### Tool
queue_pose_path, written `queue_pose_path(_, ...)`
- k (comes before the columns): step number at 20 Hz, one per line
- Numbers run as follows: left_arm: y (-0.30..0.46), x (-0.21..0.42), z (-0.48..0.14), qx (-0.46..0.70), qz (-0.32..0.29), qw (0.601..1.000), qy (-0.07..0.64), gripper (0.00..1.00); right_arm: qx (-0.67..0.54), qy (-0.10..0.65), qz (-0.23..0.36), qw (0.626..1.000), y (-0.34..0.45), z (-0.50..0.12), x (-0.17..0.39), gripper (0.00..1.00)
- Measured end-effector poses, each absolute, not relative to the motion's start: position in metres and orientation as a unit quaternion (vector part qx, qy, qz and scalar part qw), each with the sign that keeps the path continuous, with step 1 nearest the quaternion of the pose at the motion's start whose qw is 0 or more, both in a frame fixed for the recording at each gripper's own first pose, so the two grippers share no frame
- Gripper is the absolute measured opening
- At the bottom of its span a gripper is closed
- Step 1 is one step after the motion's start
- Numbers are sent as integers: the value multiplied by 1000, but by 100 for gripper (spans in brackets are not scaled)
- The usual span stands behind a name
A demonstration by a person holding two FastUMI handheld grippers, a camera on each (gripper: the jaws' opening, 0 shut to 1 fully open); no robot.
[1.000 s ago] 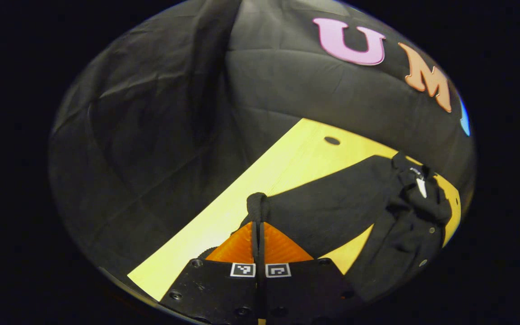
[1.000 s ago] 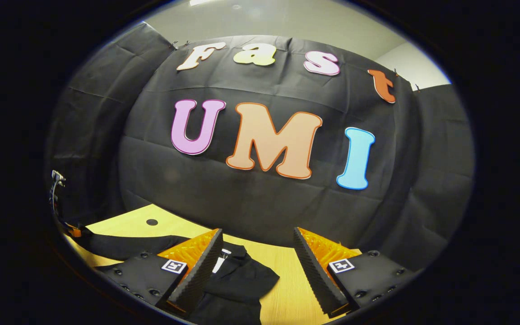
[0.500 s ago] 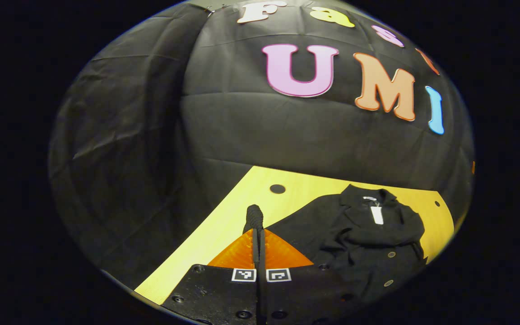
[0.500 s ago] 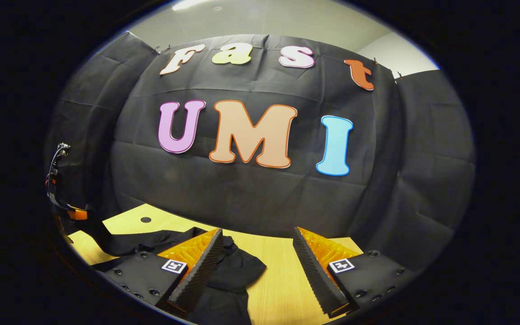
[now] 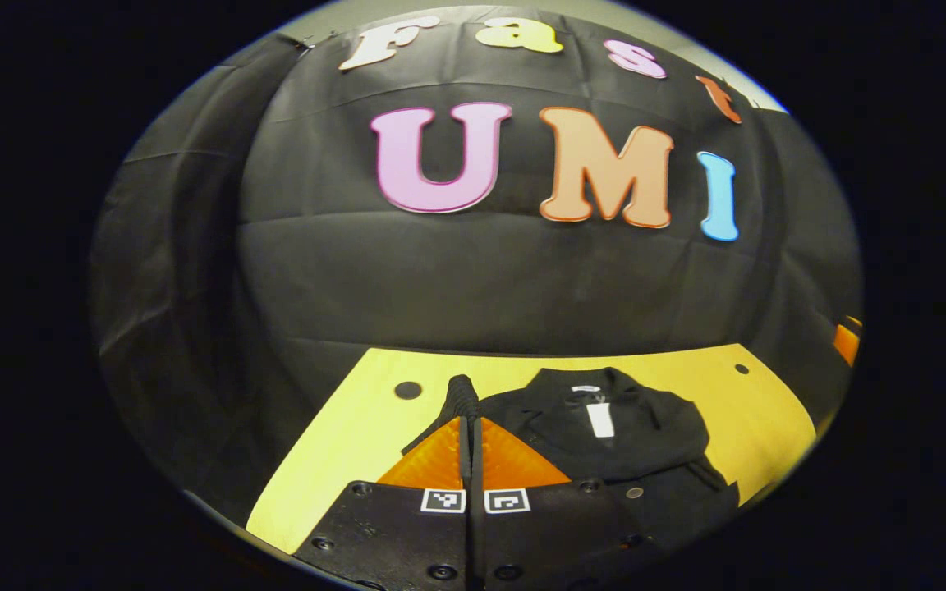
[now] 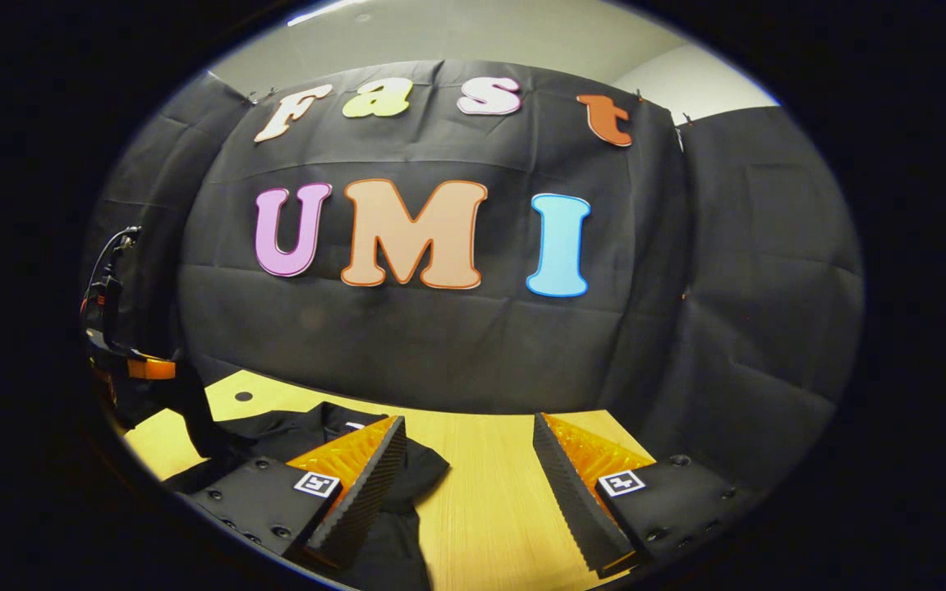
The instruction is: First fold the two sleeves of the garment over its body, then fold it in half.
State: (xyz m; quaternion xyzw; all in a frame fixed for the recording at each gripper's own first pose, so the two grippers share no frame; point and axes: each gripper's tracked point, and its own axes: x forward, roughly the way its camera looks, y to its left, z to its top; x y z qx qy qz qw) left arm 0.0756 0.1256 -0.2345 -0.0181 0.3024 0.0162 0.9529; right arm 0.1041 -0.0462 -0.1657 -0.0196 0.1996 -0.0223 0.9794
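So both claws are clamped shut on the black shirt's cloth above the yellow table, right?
Not both. The left claw is shut on a fold of the shirt, as the left gripper view shows. The right claw stands open with nothing between its fingers, above the table, as the right gripper view shows.

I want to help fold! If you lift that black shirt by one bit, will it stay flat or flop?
Probably flop. The sleeve pinched in the left gripper hangs limp. The shirt lies creased on the table, so it looks soft and likely light.
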Motion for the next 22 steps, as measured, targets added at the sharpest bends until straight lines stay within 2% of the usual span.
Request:
queue_pose_path(5, 55, 100, -233, -28, -38, 954, 296, 0, -24, 208, -42, 977, -76, -171, 89, 100)
queue_pose_path(15, -65, 107, -259, -19, -138, 932, 336, 0, -14, 229, -80, 970, -126, -184, 66, 98)
queue_pose_path(22, -112, 115, -254, 11, -158, 930, 331, 0, -8, 241, -82, 967, -134, -192, 58, 98)
